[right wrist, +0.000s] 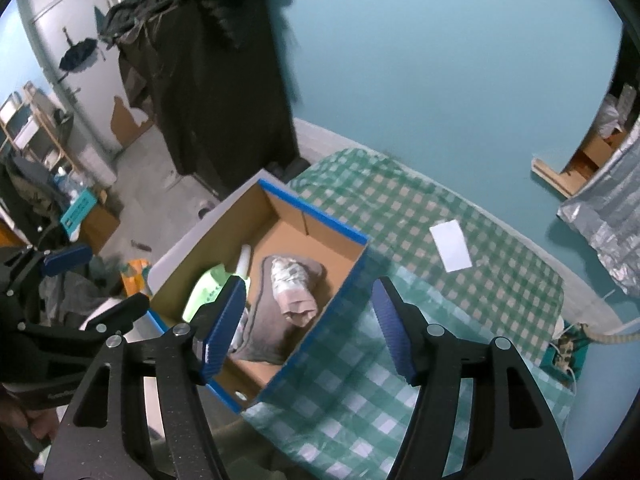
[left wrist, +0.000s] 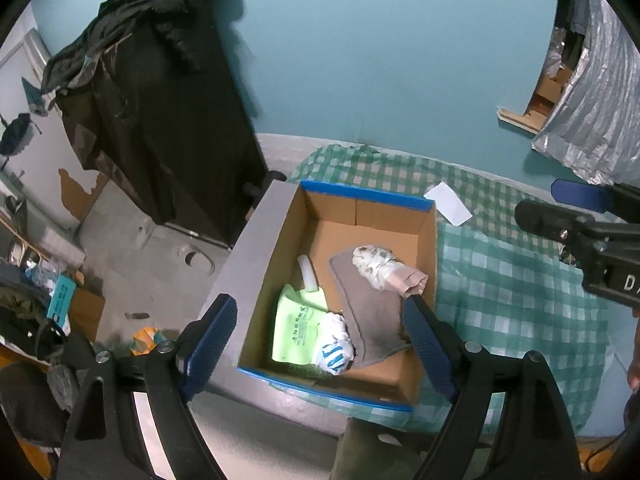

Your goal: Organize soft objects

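An open cardboard box point(left wrist: 360, 194) point(right wrist: 316, 212) with a blue-taped rim sits on a green checked tablecloth point(left wrist: 508, 284) point(right wrist: 460, 208). Inside lie a grey cloth point(left wrist: 372, 308) point(right wrist: 266, 320), a rolled white-and-pink bundle point(left wrist: 380, 270) point(right wrist: 294, 286) on top of it, a light green bag point(left wrist: 298, 330) point(right wrist: 204, 292), a white-and-blue bundle point(left wrist: 334, 346) and a white tube point(left wrist: 308, 272) point(right wrist: 245, 260). My left gripper point(left wrist: 320, 308) point(right wrist: 104, 280) hangs open above the box's near-left part, nothing between its pads. My right gripper point(right wrist: 310, 286) point(left wrist: 540, 204) is open and empty above the box's right wall.
A white paper slip point(left wrist: 448, 204) point(right wrist: 452, 250) lies on the cloth behind the box. Dark garments drape a tall stand point(left wrist: 160, 100) point(right wrist: 216, 80) at the back left. Crinkled silver sheeting point(left wrist: 592, 120) hangs at the right. Clutter and a small carton point(left wrist: 80, 308) cover the floor on the left.
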The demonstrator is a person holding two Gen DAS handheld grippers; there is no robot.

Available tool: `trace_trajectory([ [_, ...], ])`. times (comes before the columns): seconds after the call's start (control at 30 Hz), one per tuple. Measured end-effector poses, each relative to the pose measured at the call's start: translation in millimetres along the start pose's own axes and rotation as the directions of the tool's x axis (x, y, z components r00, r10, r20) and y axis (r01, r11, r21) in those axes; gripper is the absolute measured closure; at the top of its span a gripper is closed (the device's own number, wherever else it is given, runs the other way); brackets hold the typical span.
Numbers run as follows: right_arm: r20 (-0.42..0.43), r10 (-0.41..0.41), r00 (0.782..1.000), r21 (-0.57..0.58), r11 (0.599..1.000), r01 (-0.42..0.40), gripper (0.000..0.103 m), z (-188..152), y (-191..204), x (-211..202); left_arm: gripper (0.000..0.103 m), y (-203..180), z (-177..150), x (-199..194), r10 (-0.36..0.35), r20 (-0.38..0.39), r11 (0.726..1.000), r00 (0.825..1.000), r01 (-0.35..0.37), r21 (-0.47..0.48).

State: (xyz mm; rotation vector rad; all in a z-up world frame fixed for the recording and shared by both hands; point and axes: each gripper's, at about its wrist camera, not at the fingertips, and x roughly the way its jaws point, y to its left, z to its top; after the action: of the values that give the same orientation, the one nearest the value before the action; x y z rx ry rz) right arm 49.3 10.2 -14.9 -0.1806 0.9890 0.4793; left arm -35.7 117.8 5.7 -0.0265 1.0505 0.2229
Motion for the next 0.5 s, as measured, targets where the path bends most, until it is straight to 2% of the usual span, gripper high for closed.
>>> trace_trajectory([
  [0.27,0.037,-0.023,0.999,0.042,0.999,0.021,0.037,-4,-15,-21,0.017,-18,1,-20,0.033,0.044,0.999,0.999,-0.034,0.028],
  [0.5,0.04,-0.023,0.999,0.07,0.997,0.02,0.037,-10,-29,-29,0.016,-30,4,-29,0.008,0.043,0.998,0.999,-0.01,0.055],
])
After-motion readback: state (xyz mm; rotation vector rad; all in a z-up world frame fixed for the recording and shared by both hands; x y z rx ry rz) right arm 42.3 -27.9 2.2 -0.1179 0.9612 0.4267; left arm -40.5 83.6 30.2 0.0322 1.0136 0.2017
